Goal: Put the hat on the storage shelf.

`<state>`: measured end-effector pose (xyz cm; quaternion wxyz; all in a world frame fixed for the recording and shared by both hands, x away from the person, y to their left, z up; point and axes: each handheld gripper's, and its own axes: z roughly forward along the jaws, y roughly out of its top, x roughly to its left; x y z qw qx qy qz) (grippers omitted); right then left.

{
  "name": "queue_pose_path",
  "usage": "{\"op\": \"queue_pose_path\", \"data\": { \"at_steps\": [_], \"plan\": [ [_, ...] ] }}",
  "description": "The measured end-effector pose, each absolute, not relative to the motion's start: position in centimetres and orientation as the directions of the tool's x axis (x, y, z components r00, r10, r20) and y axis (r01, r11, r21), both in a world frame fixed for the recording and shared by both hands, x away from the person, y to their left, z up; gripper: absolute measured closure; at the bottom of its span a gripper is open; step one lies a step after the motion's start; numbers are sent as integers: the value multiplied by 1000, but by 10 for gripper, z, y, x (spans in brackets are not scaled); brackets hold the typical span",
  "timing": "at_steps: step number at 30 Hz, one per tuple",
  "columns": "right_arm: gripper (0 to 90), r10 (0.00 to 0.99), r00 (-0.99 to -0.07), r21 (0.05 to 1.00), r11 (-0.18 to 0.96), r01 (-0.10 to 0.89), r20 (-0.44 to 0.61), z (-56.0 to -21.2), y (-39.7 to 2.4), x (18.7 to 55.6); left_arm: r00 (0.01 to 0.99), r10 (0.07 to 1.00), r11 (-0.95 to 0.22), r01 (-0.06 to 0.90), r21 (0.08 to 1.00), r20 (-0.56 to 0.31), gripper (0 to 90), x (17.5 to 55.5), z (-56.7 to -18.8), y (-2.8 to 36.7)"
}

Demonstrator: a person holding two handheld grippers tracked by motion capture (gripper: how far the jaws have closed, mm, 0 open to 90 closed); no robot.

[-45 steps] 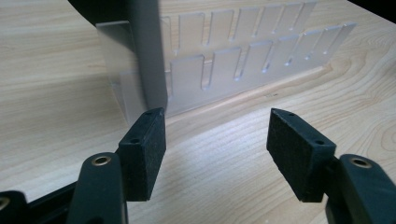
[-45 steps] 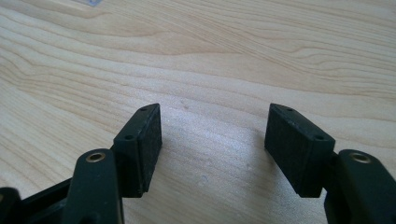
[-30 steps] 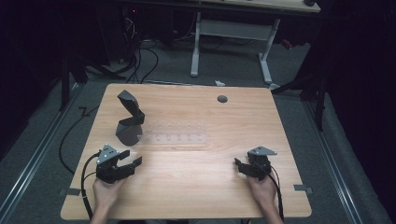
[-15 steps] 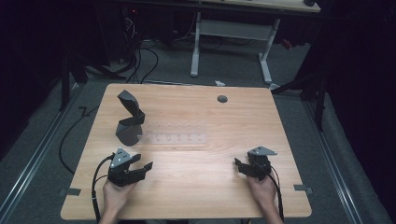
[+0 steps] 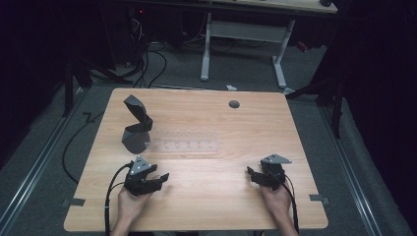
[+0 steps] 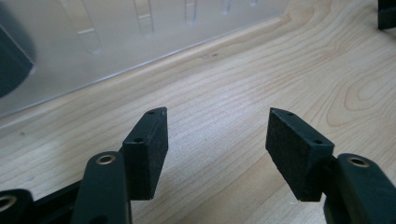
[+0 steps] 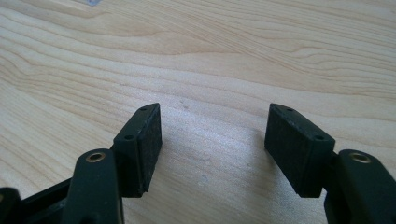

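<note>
A clear plastic rack (image 5: 184, 145) with a row of slots lies flat across the middle of the wooden table (image 5: 211, 206). At its left end stands a dark angular object (image 5: 136, 125). My left gripper (image 5: 158, 179) rests low on the table just in front of the rack's left part, open and holding nothing. In the left gripper view the rack (image 6: 112, 42) lies close ahead of the spread pads (image 6: 148, 149). My right gripper (image 5: 252, 175) sits at the front right, open over bare wood (image 7: 210, 70), pointing left.
A round cable hole (image 5: 234, 104) sits near the table's far edge. Cables (image 5: 110, 196) trail from both grippers toward the front edge. A second desk's white legs (image 5: 206, 44) stand on the floor beyond. Tape marks (image 5: 74, 202) flank the front corners.
My left gripper has slid to the right along the front of the table and turned toward the middle. The right gripper has stayed where it was.
</note>
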<state>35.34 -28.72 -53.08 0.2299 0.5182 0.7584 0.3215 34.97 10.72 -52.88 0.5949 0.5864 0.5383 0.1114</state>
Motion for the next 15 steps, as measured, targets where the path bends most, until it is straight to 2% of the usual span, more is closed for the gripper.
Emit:
{"op": "queue_pose_path", "data": {
  "at_steps": [8, 15],
  "plan": [
    [369, 934, -357, 726, 256, 639, -16, -531, -287, 353, 392, 778, 267, 500, 824, -490, 395, 355, -536, 101],
    [369, 934, -356, 726, 256, 639, -16, -531, -287, 353, 378, 816, 229, 483, 845, -437, 377, 359, -543, 98]
  ]
}}
